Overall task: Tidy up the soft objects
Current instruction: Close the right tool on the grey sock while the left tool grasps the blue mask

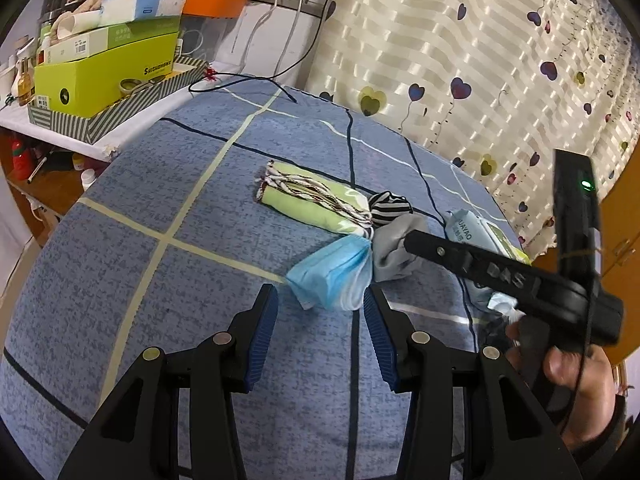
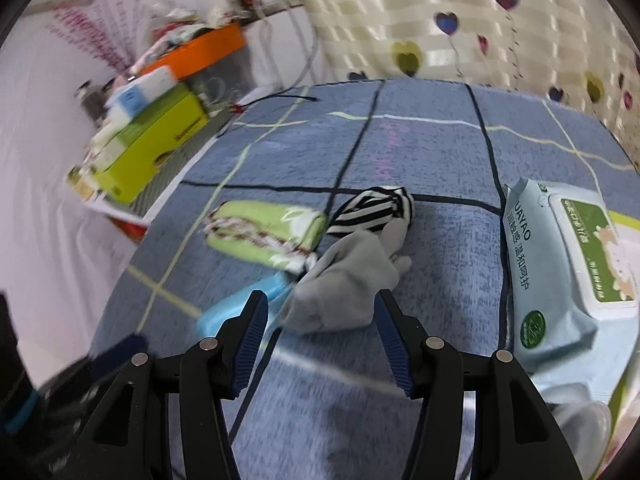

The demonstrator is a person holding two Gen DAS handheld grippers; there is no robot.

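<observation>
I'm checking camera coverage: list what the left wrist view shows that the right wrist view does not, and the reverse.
Only the left wrist view shows the right hand holding its tool, and the blue face mask whole and sharp. Only the right wrist view shows the whole wipes pack with its green lid label; the mask there is a blurred sliver. Both show the green folded cloth, the striped sock, the gray sock, the plaid bedsheet, and open jaws holding nothing.
</observation>
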